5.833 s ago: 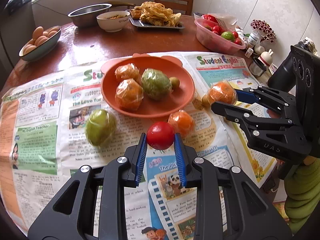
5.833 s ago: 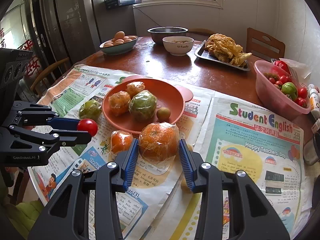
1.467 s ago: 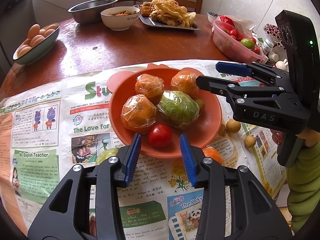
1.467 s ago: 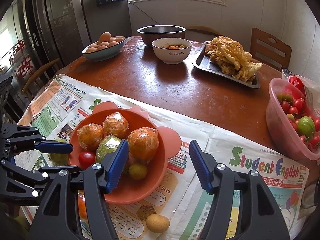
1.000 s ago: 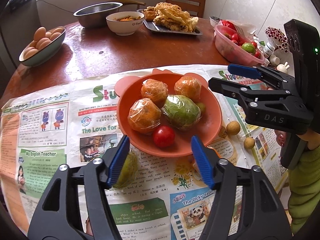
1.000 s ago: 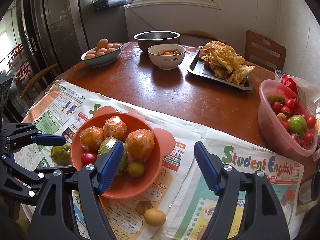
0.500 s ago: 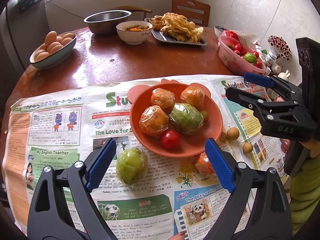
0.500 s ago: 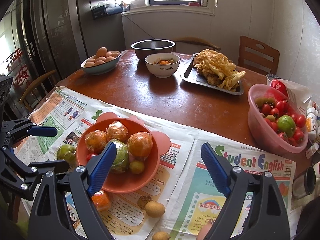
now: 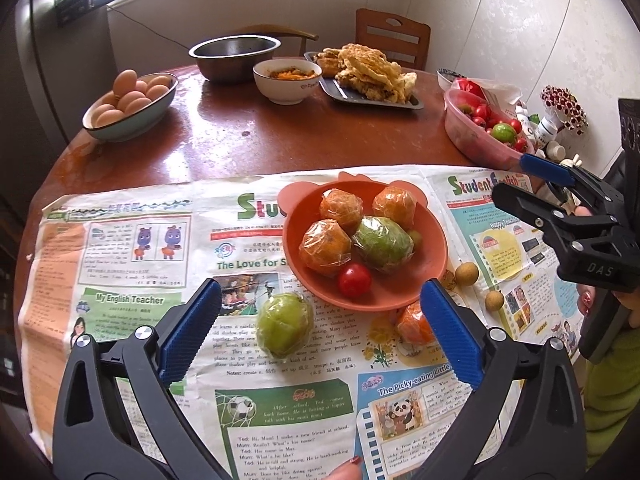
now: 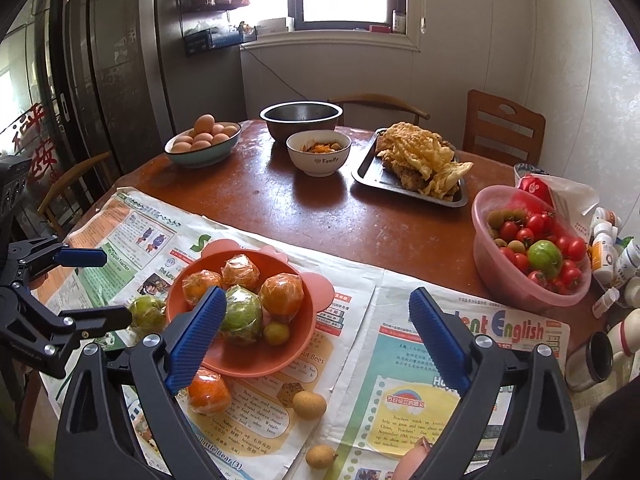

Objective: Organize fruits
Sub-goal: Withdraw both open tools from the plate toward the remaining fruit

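Observation:
An orange plate (image 9: pixel 424 280) (image 10: pixel 240 364) on newspaper holds three wrapped oranges, a wrapped green fruit (image 9: pixel 382 244), a red tomato (image 9: pixel 354 280) and a small green fruit (image 10: pixel 276 334). A wrapped green fruit (image 9: pixel 284 330) (image 10: pixel 148 312), a wrapped orange (image 9: pixel 414 326) (image 10: pixel 208 392) and two small brown fruits (image 9: pixel 467 273) (image 10: pixel 309 405) lie on the paper beside the plate. My left gripper (image 9: pixel 320 336) is open and empty, above and short of the plate. My right gripper (image 10: pixel 316 336) is open and empty, right of the plate.
The round brown table (image 9: pixel 240 136) carries a bowl of eggs (image 9: pixel 130 106), a steel bowl (image 9: pixel 234 56), a white bowl (image 9: pixel 288 80), a tray of fried food (image 9: pixel 368 76) and a pink tub of tomatoes (image 10: pixel 528 248). Bottles (image 10: pixel 608 248) stand at the right edge.
Both grippers have pulled back and up from the plate and opened wider. The tomato and the oranges stay on the plate.

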`<state>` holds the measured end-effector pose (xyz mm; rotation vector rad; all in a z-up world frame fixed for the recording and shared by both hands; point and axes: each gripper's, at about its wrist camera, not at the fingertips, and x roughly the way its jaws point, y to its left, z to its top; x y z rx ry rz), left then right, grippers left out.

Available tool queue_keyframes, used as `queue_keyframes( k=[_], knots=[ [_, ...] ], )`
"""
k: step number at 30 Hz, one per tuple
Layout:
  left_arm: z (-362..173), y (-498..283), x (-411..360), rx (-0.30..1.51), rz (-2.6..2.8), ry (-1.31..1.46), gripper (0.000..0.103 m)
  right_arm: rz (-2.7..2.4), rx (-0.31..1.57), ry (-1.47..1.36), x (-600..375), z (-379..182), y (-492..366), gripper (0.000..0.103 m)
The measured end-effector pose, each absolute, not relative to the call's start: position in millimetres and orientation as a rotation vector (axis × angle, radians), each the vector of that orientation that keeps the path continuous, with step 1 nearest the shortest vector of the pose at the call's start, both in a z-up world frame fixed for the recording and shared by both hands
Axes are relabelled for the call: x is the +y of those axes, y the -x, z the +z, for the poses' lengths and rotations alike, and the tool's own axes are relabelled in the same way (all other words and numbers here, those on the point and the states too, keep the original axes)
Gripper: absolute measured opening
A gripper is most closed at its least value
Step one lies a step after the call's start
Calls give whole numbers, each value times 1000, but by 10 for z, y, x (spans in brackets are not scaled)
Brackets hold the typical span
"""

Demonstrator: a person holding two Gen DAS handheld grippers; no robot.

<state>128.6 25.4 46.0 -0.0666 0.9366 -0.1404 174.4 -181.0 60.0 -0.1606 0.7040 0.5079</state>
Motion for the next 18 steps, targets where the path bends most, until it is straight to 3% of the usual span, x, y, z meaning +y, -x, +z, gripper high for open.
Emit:
queue_keyframes(
  k=[18],
  knots=[
    [492, -1132, 449, 925, -86, 81, 93, 466, 686, 152, -1991, 653, -1482, 96]
  ],
)
